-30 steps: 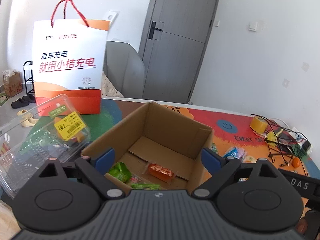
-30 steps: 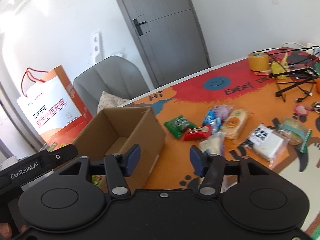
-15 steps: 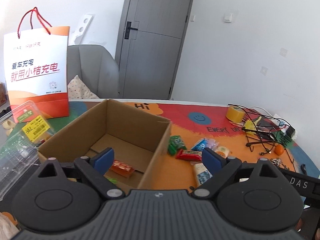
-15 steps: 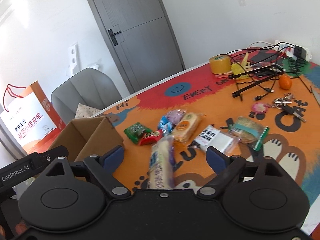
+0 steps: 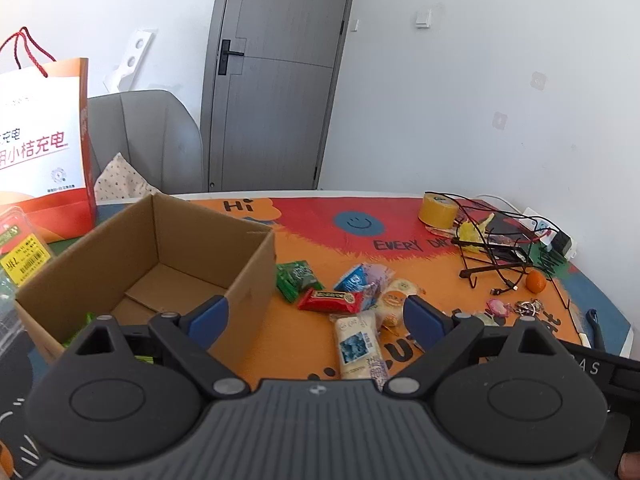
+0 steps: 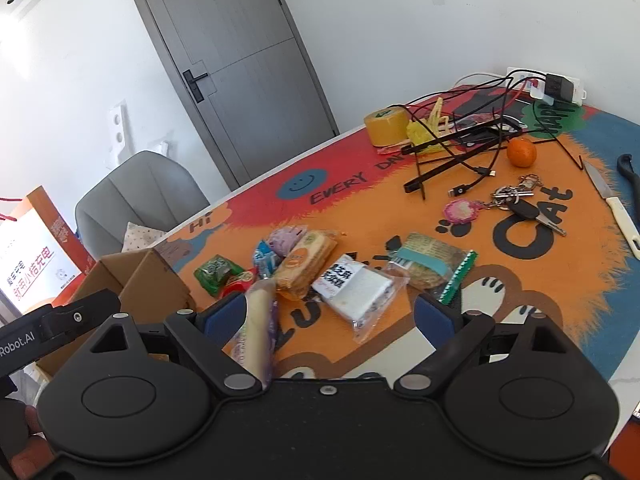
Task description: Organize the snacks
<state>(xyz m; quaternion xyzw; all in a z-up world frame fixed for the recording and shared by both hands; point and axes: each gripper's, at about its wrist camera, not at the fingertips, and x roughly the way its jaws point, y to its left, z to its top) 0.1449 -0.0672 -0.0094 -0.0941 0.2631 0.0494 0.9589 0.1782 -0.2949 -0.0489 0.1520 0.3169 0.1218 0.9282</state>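
White walls and a grey door (image 5: 276, 76) back an orange cartoon-print table mat (image 6: 532, 276). Cardboard box (image 5: 152, 256), open-topped, sits ahead and left of the left gripper (image 5: 316, 316), whose jaws stand wide apart and empty. Snack pile (image 5: 352, 296) lies directly ahead between its fingers. Right gripper (image 6: 328, 312) is likewise spread, gripping nothing; a long pale packet (image 6: 256, 328) lies just beside its left finger and a white packet (image 6: 356, 284) ahead. Compared with a second ago, both views have swung from the box toward the snacks, and the right jaws have widened. Wrappers are green, red, blue, beige and white.
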